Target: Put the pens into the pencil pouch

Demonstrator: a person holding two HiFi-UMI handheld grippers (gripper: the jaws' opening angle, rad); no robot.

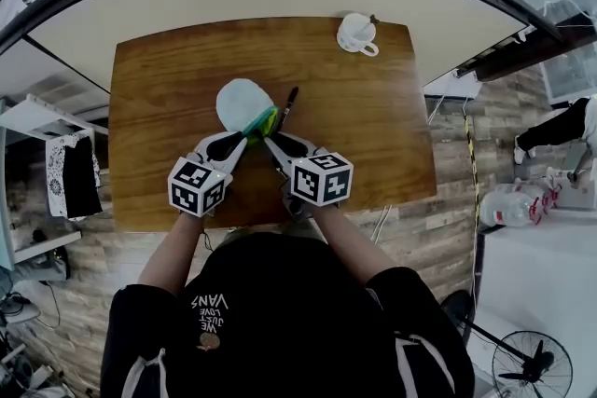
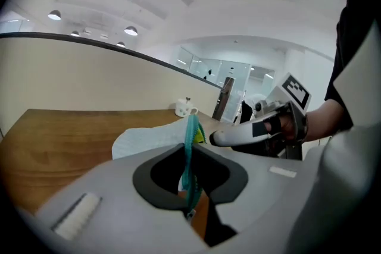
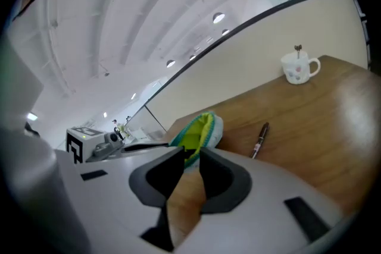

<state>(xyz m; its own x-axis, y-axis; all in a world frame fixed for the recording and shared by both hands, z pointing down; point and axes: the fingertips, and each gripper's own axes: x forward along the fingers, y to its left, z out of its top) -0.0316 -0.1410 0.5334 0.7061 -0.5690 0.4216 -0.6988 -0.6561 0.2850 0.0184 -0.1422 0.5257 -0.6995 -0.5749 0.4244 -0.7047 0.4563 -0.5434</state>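
A pale blue pencil pouch (image 1: 241,102) with a teal zipper and a yellow-green lining lies in the middle of the wooden table (image 1: 168,107), its near end lifted. My left gripper (image 1: 244,137) is shut on the teal zipper edge (image 2: 191,134) on one side of the mouth. From the other side my right gripper (image 1: 268,139) pinches the pouch's rim (image 3: 199,131), so the mouth gapes between the two. One dark pen (image 1: 288,107) lies on the wood just right of the pouch, also in the right gripper view (image 3: 260,140). Neither gripper touches the pen.
A white mug (image 1: 355,34) stands at the table's far right corner. The table's far edge meets a curved cream wall. Bare wood lies left and right of the pouch. The person's arms and dark shirt fill the near side.
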